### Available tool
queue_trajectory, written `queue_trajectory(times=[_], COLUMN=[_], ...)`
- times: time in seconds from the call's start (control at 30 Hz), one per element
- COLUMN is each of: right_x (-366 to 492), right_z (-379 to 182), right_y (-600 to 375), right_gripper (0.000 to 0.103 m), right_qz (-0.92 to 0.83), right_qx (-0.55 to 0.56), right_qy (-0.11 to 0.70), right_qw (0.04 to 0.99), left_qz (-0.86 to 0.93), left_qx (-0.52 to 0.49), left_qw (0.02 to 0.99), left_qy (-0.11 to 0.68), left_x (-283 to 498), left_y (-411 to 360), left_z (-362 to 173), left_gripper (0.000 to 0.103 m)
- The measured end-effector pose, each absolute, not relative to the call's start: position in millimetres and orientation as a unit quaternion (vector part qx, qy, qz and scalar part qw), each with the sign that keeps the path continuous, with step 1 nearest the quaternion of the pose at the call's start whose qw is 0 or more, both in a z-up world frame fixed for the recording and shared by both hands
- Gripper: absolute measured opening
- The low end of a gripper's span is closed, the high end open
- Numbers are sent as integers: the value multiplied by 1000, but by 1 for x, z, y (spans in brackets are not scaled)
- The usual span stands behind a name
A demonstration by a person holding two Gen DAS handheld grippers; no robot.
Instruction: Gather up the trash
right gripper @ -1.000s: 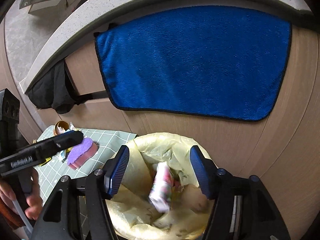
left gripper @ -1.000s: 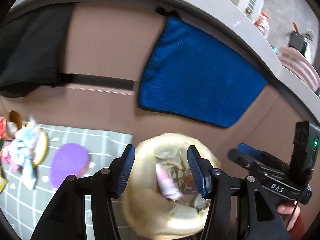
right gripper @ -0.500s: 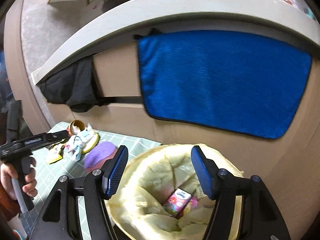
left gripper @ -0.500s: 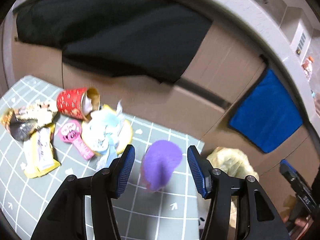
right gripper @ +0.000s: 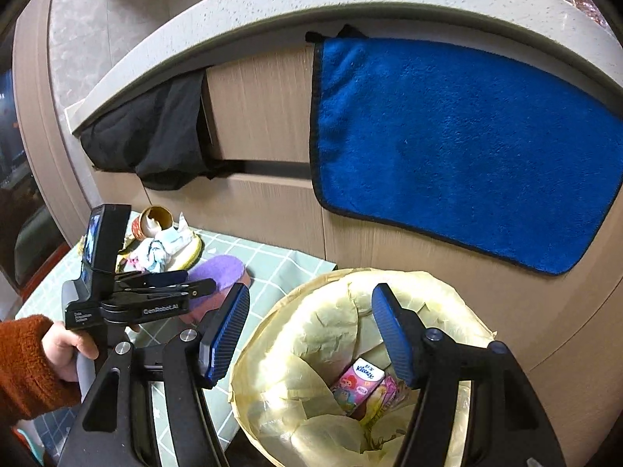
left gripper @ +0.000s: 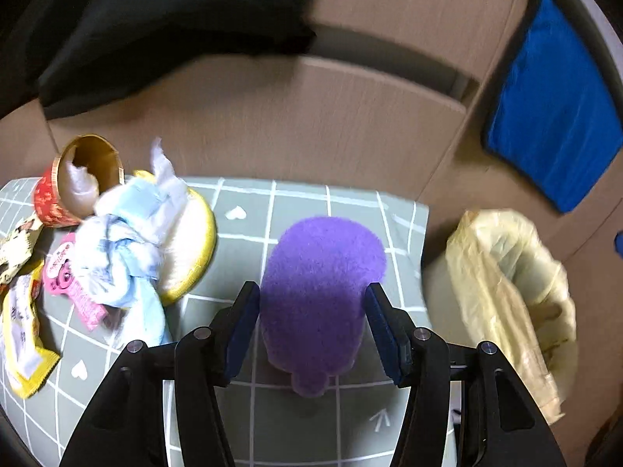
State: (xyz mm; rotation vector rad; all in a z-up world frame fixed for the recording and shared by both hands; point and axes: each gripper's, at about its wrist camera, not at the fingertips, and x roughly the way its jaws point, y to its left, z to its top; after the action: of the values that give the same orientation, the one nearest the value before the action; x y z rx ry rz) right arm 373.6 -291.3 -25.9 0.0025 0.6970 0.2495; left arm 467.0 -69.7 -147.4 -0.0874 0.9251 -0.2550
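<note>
Kitchen cabinet fronts behind everything, blue towel (right gripper: 447, 148) and a dark cloth (right gripper: 155, 136) hanging off the counter edge. Low tabletop with a green grid mat (left gripper: 311, 202) in front, bin with a yellow liner (right gripper: 311, 334) just beside its right end.

Progress, judged from what's visible: partly done. Bin already holds a pink Kleenex pack (right gripper: 360, 383) and some other wrapper under it. Still out on the mat:
- purple sponge (left gripper: 323, 288), nearest the bin
- crumpled pale-blue tissue wad (left gripper: 124, 249) lying on a yellow-rimmed lid (left gripper: 202, 241)
- red paper cup (left gripper: 58, 190) tipped on its side
- pink wrapper (left gripper: 70, 288) and yellow snack packet (left gripper: 23, 330) at the left edge

So most of the pile is left.

Left tongs (left gripper: 311, 327): straddling the sponge, jaws opening, pads either side and not pressing on it. Sponge sits on the mat, not lifted. Looks like the sponge is the next pick.

Right tongs (right gripper: 307, 334): spread, nothing between them, hovering over the bin mouth.

Risk guess: sponge is soft and wide, needs a firm squeeze to hold.
</note>
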Motion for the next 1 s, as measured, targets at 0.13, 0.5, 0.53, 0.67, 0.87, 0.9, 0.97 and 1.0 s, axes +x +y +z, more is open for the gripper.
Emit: queue_trajectory(times=[0.13, 0.5, 0.53, 0.67, 0.87, 0.9, 0.97, 1.0], right_x=[378, 380, 381, 389, 413, 417, 427, 430], right_z=[-30, -29, -29, -36, -63, -69, -84, -90], right_y=[-282, -229, -221, -176, -119, -113, -103, -100], right_gripper=[62, 62, 62, 62, 62, 62, 62, 62], right_qz=[127, 174, 179, 210, 246, 247, 244, 241], right_qx=[-1, -23, -28, -45, -59, -58, -57, -54], right_qy=[349, 351, 351, 354, 380, 387, 404, 413], right_qw=[928, 920, 919, 910, 890, 887, 880, 877], left_qz=[-128, -100, -92, -52, -47, -49, -53, -55], left_qx=[-57, -86, -88, -93, -156, -163, -173, -175], left_qw=[881, 894, 895, 901, 904, 905, 907, 909], left_qy=[451, 429, 427, 421, 396, 390, 380, 374], left_x=[470, 395, 388, 364, 353, 355, 360, 367], left_y=[-63, 23, 34, 81, 142, 147, 155, 158], left_z=[-150, -112, -109, -103, -100, -100, -97, -94], left_gripper=[58, 24, 24, 24, 42, 48, 48, 48])
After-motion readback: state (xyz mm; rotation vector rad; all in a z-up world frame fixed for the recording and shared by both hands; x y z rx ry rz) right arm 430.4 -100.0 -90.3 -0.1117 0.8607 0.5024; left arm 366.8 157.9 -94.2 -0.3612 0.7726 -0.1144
